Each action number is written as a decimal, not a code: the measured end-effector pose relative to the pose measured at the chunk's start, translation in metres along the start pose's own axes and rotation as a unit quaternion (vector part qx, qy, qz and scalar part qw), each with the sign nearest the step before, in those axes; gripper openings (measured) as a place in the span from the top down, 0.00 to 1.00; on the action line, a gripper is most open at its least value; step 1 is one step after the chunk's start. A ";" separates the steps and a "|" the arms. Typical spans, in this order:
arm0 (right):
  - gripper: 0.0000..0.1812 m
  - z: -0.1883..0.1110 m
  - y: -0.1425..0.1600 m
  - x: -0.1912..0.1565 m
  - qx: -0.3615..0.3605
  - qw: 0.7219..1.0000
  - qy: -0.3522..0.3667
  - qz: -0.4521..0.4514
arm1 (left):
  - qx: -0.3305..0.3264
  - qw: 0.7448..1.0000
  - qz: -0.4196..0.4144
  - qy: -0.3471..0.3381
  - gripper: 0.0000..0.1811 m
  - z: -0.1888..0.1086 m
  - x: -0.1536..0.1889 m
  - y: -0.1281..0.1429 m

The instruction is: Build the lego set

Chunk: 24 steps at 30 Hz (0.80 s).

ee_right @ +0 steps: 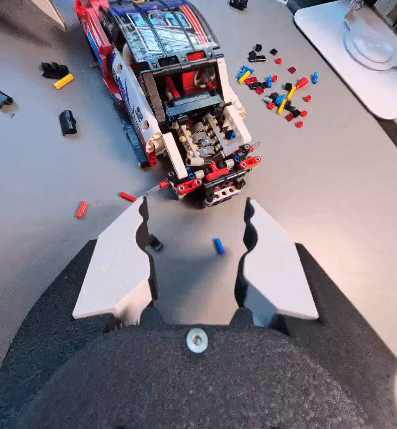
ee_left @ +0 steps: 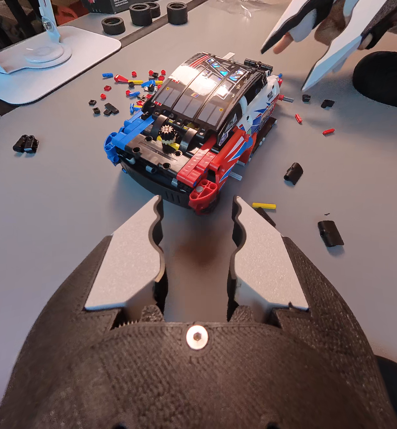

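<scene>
Grey table holds lego car just beyond both empty, parted grippers.

Both views bright, even overhead light. Left wrist view: hard glare on car roof, soft shadow on table between the fingers, sharp focus. Right wrist view: motion blur overall, worst at 10 o'clock; warm sheen on the table at 3 o'clock. Fisheye bends edges in both, strongest at corners.
</scene>
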State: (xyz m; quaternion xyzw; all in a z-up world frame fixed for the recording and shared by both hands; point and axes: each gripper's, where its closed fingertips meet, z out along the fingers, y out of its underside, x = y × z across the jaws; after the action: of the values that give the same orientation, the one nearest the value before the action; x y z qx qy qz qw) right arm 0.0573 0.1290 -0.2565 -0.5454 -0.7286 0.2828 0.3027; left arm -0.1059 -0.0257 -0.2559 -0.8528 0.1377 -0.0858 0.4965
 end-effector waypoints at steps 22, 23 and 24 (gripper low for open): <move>0.61 -0.011 -0.041 0.028 0.071 0.997 0.001 0.026 | 0.020 0.997 0.014 -0.071 0.73 0.011 -0.031 -0.027; 0.64 -0.022 -0.047 0.021 0.091 0.996 0.003 0.020 | 0.032 0.997 0.013 -0.064 0.73 0.002 -0.028 -0.030; 0.68 -0.032 -0.053 0.011 0.112 0.994 0.001 0.017 | 0.041 0.998 0.013 -0.046 0.74 -0.005 -0.020 -0.031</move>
State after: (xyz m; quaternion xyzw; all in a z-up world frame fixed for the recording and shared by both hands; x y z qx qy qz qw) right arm 0.0459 0.1298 -0.1949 -0.5204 -0.6831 0.3668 0.3576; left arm -0.1217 -0.0087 -0.2266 -0.8330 0.1224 -0.0449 0.5377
